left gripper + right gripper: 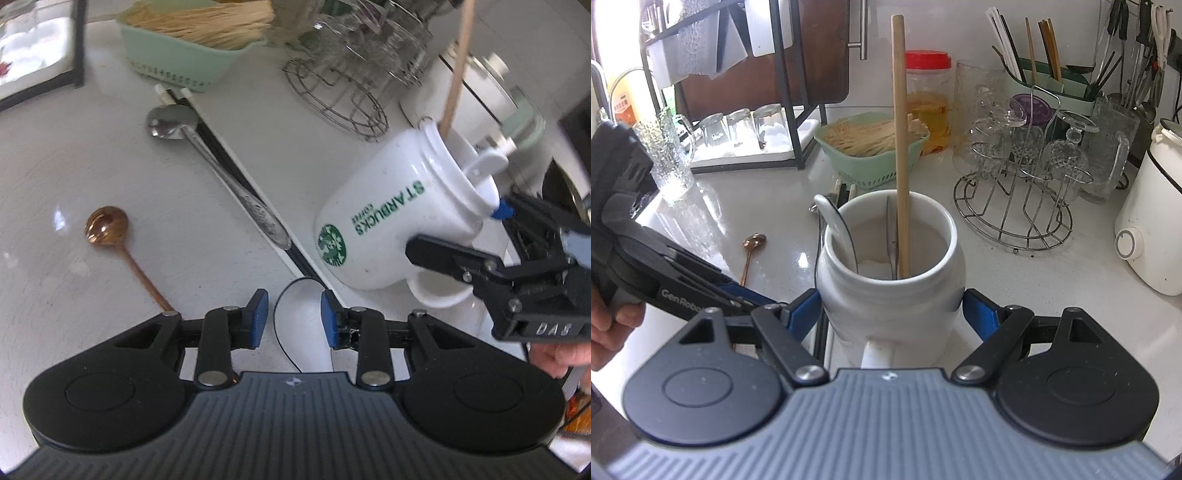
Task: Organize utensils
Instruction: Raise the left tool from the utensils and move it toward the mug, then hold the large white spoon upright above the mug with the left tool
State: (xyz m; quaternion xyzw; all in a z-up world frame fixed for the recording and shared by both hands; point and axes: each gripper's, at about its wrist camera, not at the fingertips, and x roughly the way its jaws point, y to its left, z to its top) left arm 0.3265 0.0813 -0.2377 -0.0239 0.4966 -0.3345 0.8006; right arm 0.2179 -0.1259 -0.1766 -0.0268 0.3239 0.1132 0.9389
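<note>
A white Starbucks mug [886, 306] is tilted off the counter, and my right gripper [892, 310] is shut on its sides, also seen as the right gripper [458, 229]. Inside stand a long wooden stick [899, 147], a white ceramic spoon [831, 218] and a thin metal utensil [891, 236]. My left gripper [293, 319] is low over the counter, its jaws apart around a second white spoon with a dark rim [301, 343]; the pads do not press it. A steel spoon [166, 122], black chopsticks [229, 166] and a copper spoon [107, 225] lie on the counter.
A green basket of straw sticks [871, 147] stands behind the mug. To the right are a wire rack of upturned glasses [1015, 206] and a white appliance [1148, 229]. A black dish rack with glasses [738, 129] is at the back left. A hand [605, 328] grips the left tool.
</note>
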